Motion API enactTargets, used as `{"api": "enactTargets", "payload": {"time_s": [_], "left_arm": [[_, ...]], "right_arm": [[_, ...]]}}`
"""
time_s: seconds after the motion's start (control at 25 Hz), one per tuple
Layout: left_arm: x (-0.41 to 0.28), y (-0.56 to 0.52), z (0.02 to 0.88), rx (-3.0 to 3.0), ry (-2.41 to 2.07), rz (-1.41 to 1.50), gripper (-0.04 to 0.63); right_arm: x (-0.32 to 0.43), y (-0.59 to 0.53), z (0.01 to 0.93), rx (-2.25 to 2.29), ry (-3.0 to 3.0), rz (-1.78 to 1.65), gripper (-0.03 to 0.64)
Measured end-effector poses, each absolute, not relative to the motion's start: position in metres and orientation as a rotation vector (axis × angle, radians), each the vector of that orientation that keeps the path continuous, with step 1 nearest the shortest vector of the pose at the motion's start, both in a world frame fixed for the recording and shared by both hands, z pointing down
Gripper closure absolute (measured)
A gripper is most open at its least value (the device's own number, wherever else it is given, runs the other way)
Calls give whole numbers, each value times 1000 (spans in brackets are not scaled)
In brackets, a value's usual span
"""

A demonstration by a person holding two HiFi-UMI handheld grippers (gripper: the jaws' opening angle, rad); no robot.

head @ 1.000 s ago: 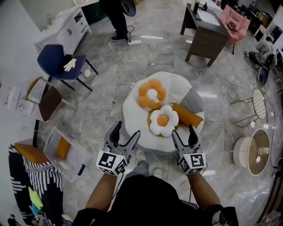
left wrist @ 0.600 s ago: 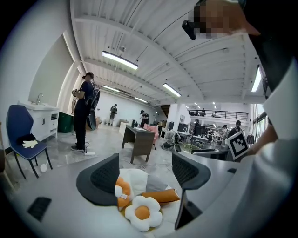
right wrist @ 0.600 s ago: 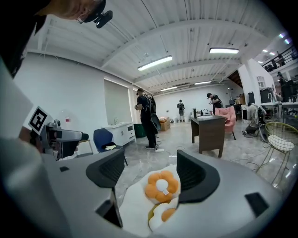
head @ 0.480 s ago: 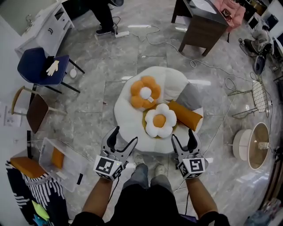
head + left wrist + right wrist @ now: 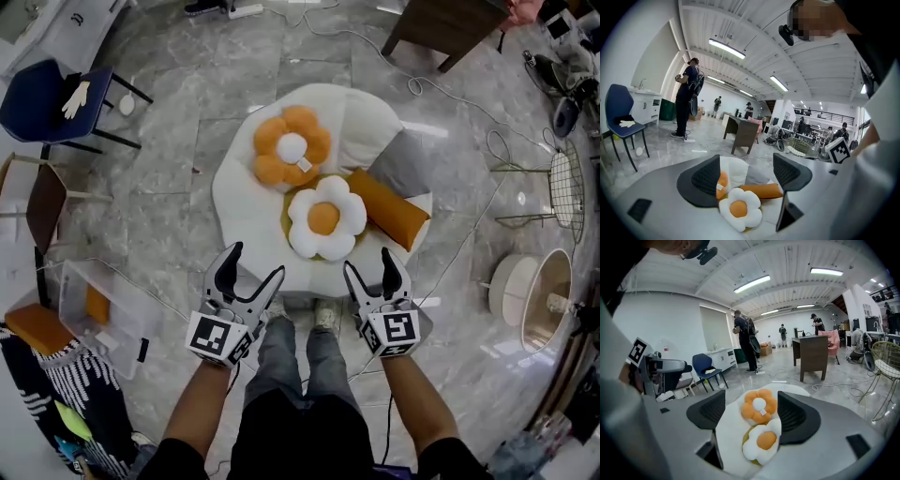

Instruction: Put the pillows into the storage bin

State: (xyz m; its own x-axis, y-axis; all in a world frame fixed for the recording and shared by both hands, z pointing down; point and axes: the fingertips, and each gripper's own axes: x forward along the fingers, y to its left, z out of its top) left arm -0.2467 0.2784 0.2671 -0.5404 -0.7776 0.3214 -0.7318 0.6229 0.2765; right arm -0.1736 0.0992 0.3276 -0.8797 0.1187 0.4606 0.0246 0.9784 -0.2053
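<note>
Person seen from above in a black short-sleeved top (image 5: 291,441), blue-grey jeans (image 5: 291,366) and pale shoes (image 5: 325,317). The left gripper (image 5: 257,261) and right gripper (image 5: 367,261) each have a pale grey body and two curved black fingers (image 5: 225,272) with finely gridded inner pads. Just behind the fingers sits a white cube (image 5: 214,337) printed with black square markers, and a thin dark cable (image 5: 387,431) trails back from behind it.
</note>
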Motion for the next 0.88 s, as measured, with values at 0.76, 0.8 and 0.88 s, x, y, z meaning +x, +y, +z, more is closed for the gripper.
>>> {"api": "enactTargets", "payload": {"time_s": [0.76, 0.8, 0.88], "left_arm": [[-222, 243, 467, 1086, -2238, -68, 241], [-223, 242, 473, 1086, -2232, -64, 241], [-223, 242, 485, 1072, -2225, -70, 241]], "right_arm": [[-138, 41, 594, -7, -2243, 551, 273], [-138, 41, 610, -6, -2216, 569, 273], [-136, 43, 642, -14, -2155, 595, 273]]}}
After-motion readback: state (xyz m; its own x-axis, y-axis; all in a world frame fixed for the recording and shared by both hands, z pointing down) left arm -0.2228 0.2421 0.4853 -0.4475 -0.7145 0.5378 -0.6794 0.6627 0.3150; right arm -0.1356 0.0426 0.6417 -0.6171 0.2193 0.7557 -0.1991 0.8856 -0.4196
